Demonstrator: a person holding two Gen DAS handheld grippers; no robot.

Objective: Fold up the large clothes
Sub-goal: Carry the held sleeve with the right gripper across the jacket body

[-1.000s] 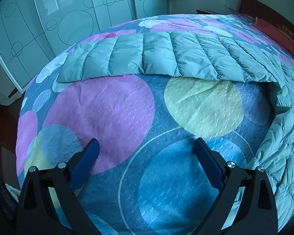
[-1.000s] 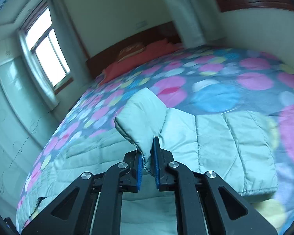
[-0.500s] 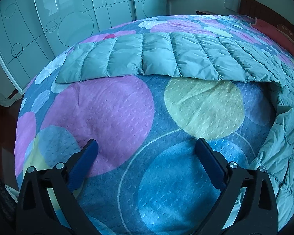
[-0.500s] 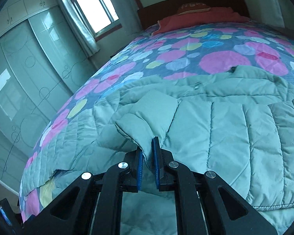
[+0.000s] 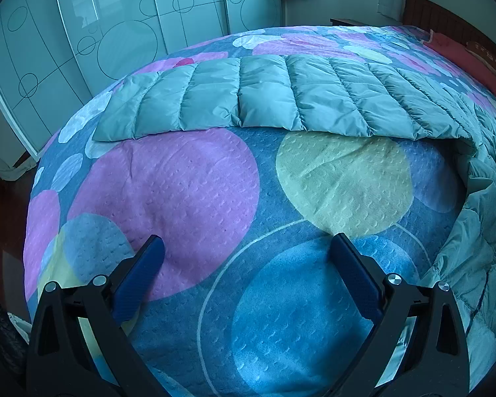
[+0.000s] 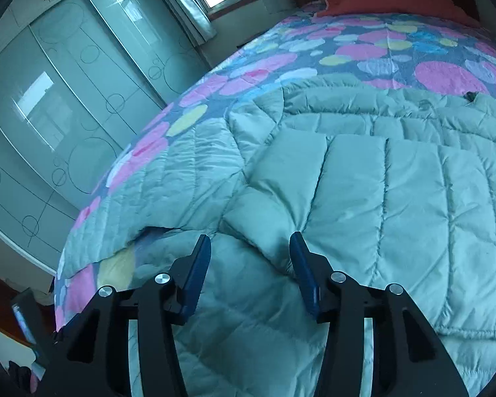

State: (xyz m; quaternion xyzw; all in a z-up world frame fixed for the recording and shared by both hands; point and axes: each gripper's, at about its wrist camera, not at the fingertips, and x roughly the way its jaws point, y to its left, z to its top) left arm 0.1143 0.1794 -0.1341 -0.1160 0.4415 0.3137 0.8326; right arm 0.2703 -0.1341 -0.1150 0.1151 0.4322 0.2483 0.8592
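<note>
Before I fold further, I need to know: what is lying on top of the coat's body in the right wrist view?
A folded-over sleeve lies across the puffer coat. The open right gripper has just released it. What it covers is hidden.

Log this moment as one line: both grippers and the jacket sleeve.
left gripper: open, over bedspread | right gripper: jaws just opened, nothing clamped | sleeve: lying folded across the jacket
</note>
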